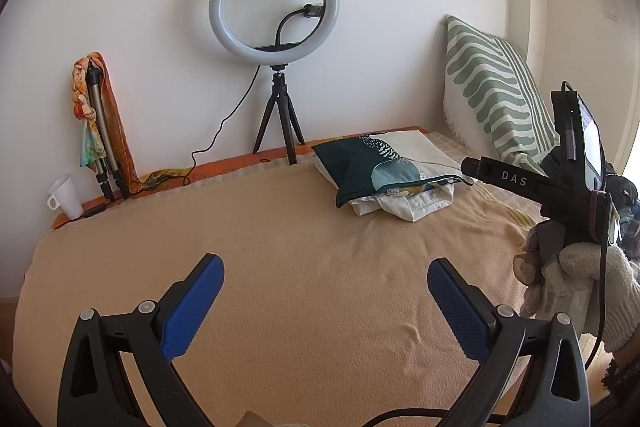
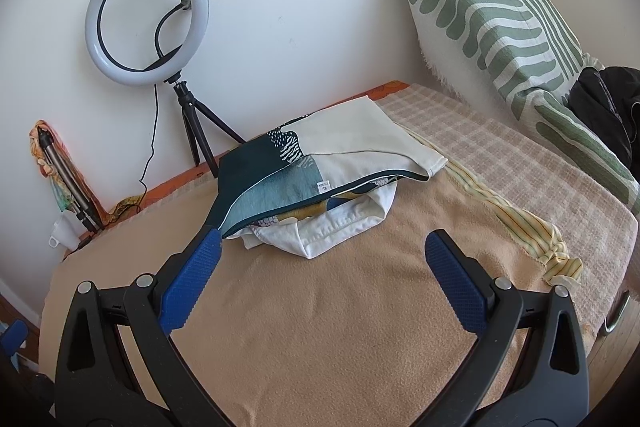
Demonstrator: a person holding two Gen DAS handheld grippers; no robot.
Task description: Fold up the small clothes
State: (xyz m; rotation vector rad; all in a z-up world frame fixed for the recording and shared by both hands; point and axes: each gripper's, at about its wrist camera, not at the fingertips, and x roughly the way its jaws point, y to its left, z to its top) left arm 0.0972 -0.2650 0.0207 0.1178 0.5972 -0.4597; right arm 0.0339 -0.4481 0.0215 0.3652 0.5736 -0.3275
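Observation:
A stack of folded clothes lies at the back of the peach blanket [image 1: 280,247]. On top is a patterned dark-teal and cream garment [image 1: 384,163] [image 2: 320,163], and a white garment [image 1: 408,205] [image 2: 332,227] lies under it. A yellow striped cloth [image 2: 520,227] trails crumpled to the right of the stack. My left gripper [image 1: 326,279] is open over bare blanket, well in front of the stack. My right gripper [image 2: 324,251] is open too, just short of the stack, its left fingertip [image 2: 210,247] by the teal corner. A gloved hand [image 1: 576,279] holds the right gripper at the edge of the left wrist view.
A ring light on a small tripod [image 1: 276,27] [image 2: 148,19] stands at the wall behind the stack, its cable trailing left. A green striped pillow [image 1: 492,87] [image 2: 500,15] leans at the back right, beside a dark garment [image 2: 608,107]. A white cup [image 1: 64,197] and folded tripod with scarf [image 1: 100,123] stand at the back left.

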